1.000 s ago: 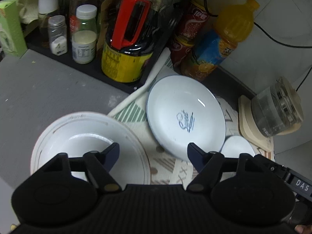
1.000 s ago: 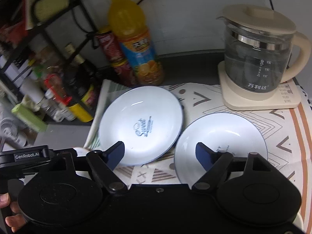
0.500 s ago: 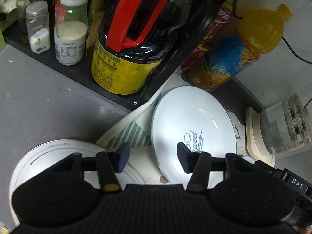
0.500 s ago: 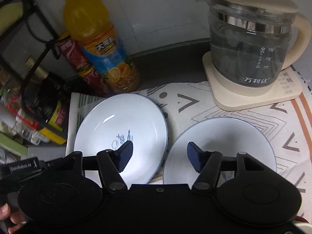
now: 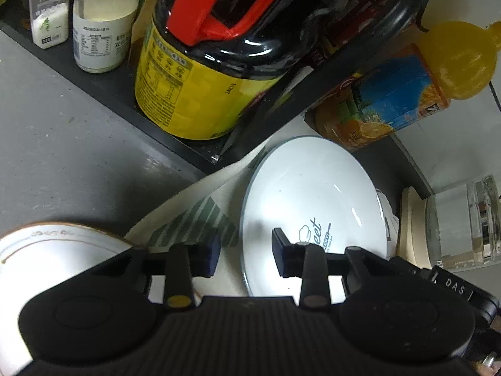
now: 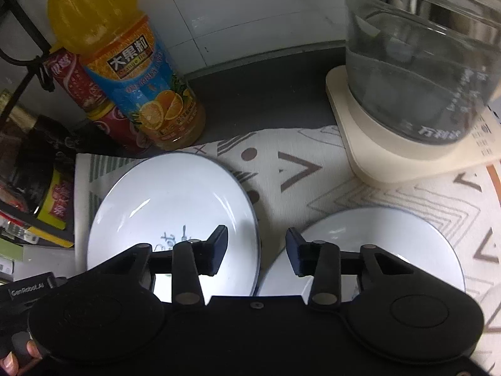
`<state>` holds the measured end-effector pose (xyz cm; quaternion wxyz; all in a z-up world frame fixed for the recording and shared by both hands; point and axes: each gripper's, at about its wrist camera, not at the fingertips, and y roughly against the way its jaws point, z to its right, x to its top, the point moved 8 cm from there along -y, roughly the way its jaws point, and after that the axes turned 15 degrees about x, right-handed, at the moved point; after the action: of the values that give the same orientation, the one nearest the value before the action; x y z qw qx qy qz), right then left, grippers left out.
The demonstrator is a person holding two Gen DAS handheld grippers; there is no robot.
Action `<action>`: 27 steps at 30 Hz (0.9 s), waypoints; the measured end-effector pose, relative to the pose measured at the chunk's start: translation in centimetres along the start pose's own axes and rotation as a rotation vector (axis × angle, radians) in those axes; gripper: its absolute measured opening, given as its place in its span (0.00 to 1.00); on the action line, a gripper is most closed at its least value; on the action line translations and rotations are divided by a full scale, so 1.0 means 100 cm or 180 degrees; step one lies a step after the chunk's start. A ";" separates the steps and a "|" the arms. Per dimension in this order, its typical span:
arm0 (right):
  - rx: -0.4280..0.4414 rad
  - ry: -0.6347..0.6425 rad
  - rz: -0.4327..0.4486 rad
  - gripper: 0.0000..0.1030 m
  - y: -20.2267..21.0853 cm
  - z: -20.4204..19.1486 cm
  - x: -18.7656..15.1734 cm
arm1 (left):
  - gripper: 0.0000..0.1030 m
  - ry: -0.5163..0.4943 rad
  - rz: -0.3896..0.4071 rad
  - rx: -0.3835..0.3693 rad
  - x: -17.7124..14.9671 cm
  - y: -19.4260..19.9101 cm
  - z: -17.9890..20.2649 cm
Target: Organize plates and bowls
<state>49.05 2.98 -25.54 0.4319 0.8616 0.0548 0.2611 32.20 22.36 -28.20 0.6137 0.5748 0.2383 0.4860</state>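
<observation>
A white plate with blue lettering (image 5: 313, 200) lies on the patterned cloth; it also shows in the right wrist view (image 6: 172, 206). My left gripper (image 5: 245, 255) is open, its jaws either side of that plate's left rim. A gold-trimmed white plate (image 5: 56, 250) sits at lower left on the grey counter. A second plain white plate (image 6: 375, 238) lies right of the lettered one. My right gripper (image 6: 256, 250) is open, low over the gap between the two plates, straddling the lettered plate's right rim.
A black rack (image 5: 94, 72) holds a yellow-labelled jug (image 5: 200, 72) and spice jars (image 5: 100, 28). An orange juice bottle (image 6: 125, 62) and red cans (image 6: 81, 84) stand behind the plates. A glass kettle (image 6: 419, 62) sits on its cream base at right.
Both grippers have moved forward and lower toward the lettered plate, and both pairs of jaws have narrowed. The plates have not moved.
</observation>
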 end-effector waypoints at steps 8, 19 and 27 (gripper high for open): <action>-0.0068 0.0037 -0.0178 0.34 -0.029 0.004 0.001 | 0.22 0.0106 -0.0074 0.0020 0.002 -0.019 -0.006; 0.0017 0.0032 -0.0346 0.28 -0.056 0.002 -0.006 | 0.15 0.0155 -0.0126 -0.0044 0.005 -0.027 0.000; 0.0153 0.0079 -0.0346 0.19 -0.049 0.003 -0.004 | 0.11 0.0041 -0.0111 -0.0059 0.004 -0.026 0.010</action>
<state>49.48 5.64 -29.65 0.4238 0.8642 0.1131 0.2466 34.07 22.57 -30.36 0.6258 0.5617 0.2477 0.4811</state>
